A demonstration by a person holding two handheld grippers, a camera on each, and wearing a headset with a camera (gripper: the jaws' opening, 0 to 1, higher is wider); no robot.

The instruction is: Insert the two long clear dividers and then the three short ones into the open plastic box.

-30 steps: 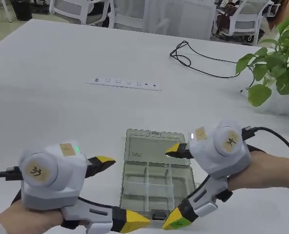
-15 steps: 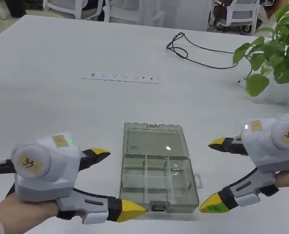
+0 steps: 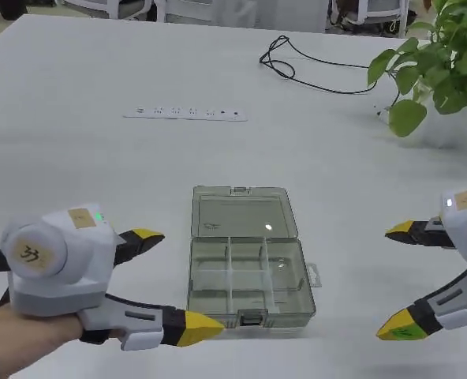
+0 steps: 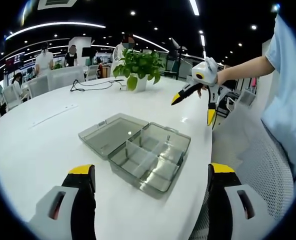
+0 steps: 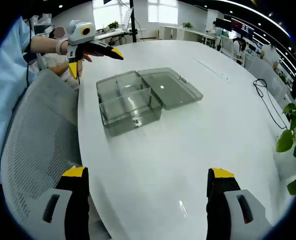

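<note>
Tabletop [image 3: 76,174] is white w/ the box [image 3: 214,314] lying open mid-frame, lid flat. Dividers [image 3: 228,268] stand inside, making compartments; I can't count them exactly, but inserting looks done or nearly so. Left hand-held gripper [image 3: 180,279] and right hand-held gripper [image 3: 393,281] flank it, both wide, empty, not touching.

Counted one box [image 3: 240,215], one power strip [image 3: 188,113], one cable [image 3: 297,67], one plant [image 3: 435,67]; two tools: left hand-held gripper [image 3: 188,279], right hand-held gripper [image 3: 387,283].
</note>
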